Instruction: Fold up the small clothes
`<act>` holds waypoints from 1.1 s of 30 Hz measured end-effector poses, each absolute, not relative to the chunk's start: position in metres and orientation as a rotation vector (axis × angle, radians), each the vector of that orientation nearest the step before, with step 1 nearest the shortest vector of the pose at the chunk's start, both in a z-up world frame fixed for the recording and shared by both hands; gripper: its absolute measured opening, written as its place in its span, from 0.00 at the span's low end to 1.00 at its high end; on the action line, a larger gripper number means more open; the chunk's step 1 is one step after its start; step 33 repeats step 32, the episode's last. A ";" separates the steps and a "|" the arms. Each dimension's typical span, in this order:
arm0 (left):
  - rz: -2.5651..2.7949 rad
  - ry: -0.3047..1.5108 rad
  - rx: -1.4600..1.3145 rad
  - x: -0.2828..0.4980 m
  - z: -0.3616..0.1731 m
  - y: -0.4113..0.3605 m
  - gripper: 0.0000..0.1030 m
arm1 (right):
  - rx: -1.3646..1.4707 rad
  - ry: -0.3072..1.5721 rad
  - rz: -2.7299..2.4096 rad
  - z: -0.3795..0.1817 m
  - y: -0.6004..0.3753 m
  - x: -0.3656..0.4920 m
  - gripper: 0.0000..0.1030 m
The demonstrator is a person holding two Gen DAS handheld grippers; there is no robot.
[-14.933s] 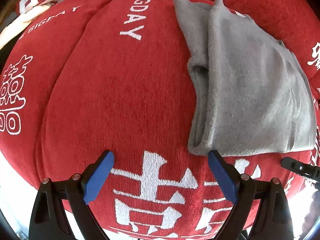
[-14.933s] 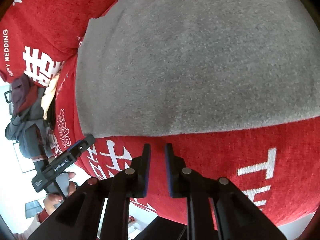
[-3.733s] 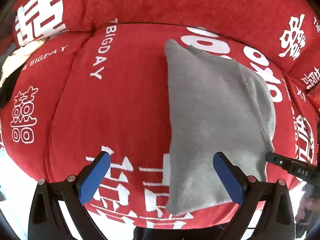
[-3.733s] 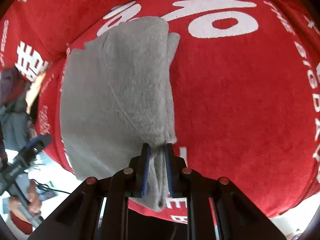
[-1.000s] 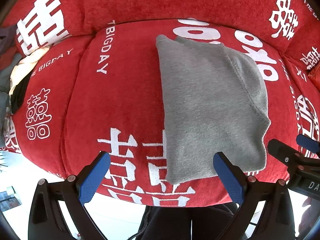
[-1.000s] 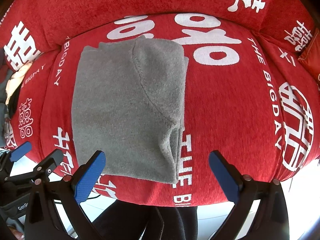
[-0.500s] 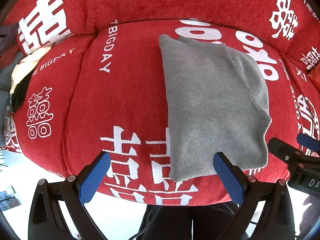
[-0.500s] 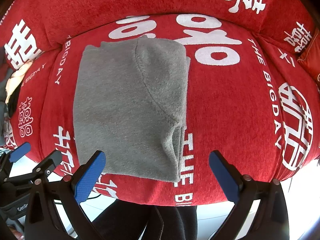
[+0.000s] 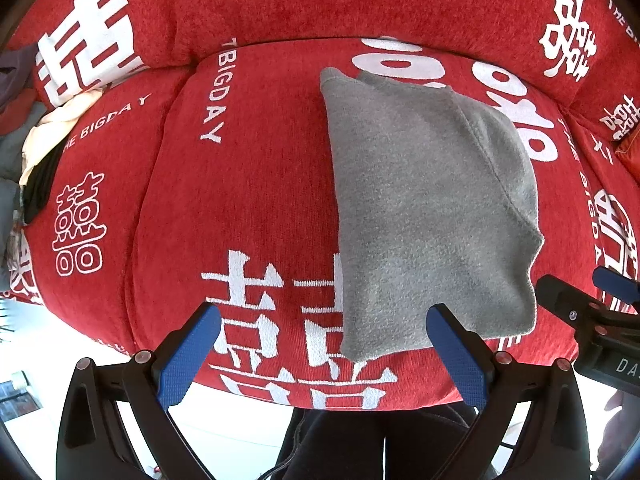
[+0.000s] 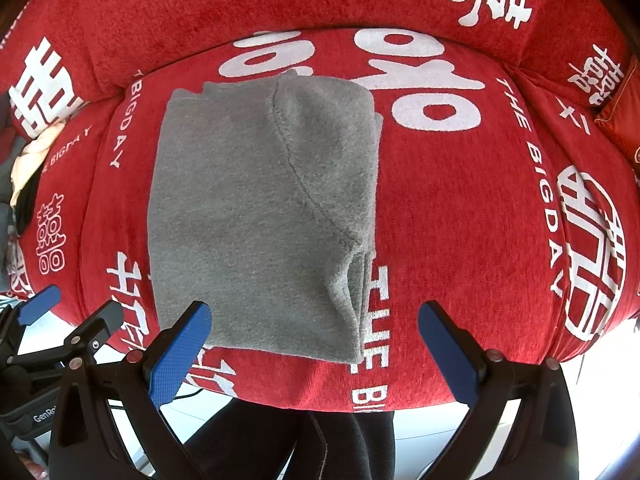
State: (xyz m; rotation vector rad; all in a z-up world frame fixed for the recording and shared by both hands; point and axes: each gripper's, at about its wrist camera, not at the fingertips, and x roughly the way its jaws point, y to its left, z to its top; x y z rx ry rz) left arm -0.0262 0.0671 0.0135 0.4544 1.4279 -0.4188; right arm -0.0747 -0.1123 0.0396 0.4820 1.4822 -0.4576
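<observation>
The soft grey fleece garment (image 10: 256, 216), folded into a compact rectangle, lay flat on the red seat cushion with white woven lettering (image 10: 460, 240), its near edge close to the cushion's front lip. Both tools were released: the left gripper (image 9: 320, 354) and the right gripper (image 10: 314, 354) each hung with blue-padded jaws spread wide, holding nothing and apart from the cloth. The likely trouble was the loose layered edge at the garment's right side, where stacked plies showed; a careless brush or a pinch of only the top ply could have pulled the fold open or dragged the bundle off the front. The underside layers were hidden, so the fold's neatness could not be judged. The pile of cream and dark clothes (image 9: 44, 144) at far left was cut off and hard to identify.
</observation>
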 end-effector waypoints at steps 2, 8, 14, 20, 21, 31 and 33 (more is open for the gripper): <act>-0.419 1.428 0.454 -0.026 0.014 0.067 1.00 | 0.482 1.482 -0.458 0.039 -0.112 -0.075 1.00; -0.416 1.429 0.453 -0.026 0.014 0.067 1.00 | 0.481 1.483 -0.463 0.039 -0.113 -0.074 1.00; -0.417 1.428 0.454 -0.024 0.013 0.067 1.00 | 0.483 1.482 -0.466 0.040 -0.113 -0.074 1.00; -0.413 1.427 0.459 -0.024 0.013 0.066 1.00 | 0.481 1.482 -0.468 0.039 -0.113 -0.073 1.00; -0.413 1.428 0.460 -0.023 0.012 0.066 1.00 | 0.481 1.482 -0.468 0.039 -0.113 -0.073 1.00; -0.419 1.373 0.461 -0.022 0.015 0.067 1.00 | 0.481 1.485 -0.474 0.038 -0.114 -0.073 1.00; -0.426 1.371 0.458 -0.022 0.016 0.066 1.00 | 0.481 1.485 -0.477 0.038 -0.113 -0.074 1.00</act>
